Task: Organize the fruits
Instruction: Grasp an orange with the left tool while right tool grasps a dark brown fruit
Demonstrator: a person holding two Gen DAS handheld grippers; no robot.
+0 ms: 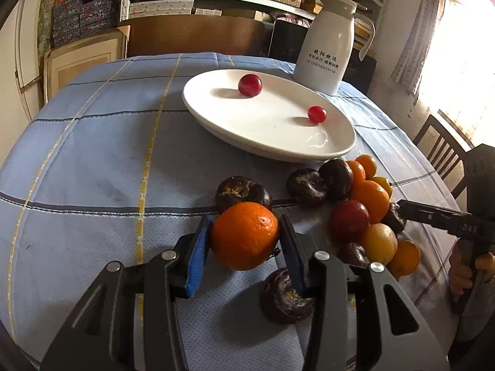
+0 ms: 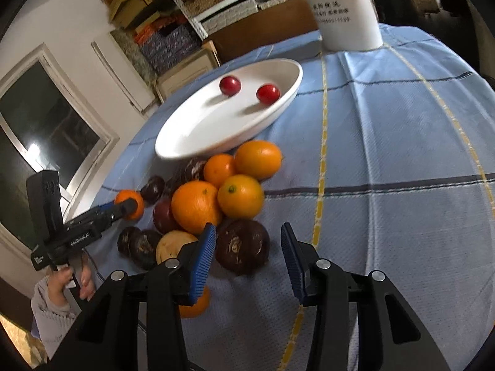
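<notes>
black gripper (image 1: 246,241) frames, blue ribbed pads (image 2: 204,262), silver screws; grey sleeve (image 2: 49,309).

We read Chinese characters over the number 15850011139 on the tall white plastic jug (image 1: 331,46), "DAS" on the black right hand-held gripper (image 1: 402,207), and "GenRobot.AI" on the black left hand-held gripper (image 2: 130,208).
</notes>
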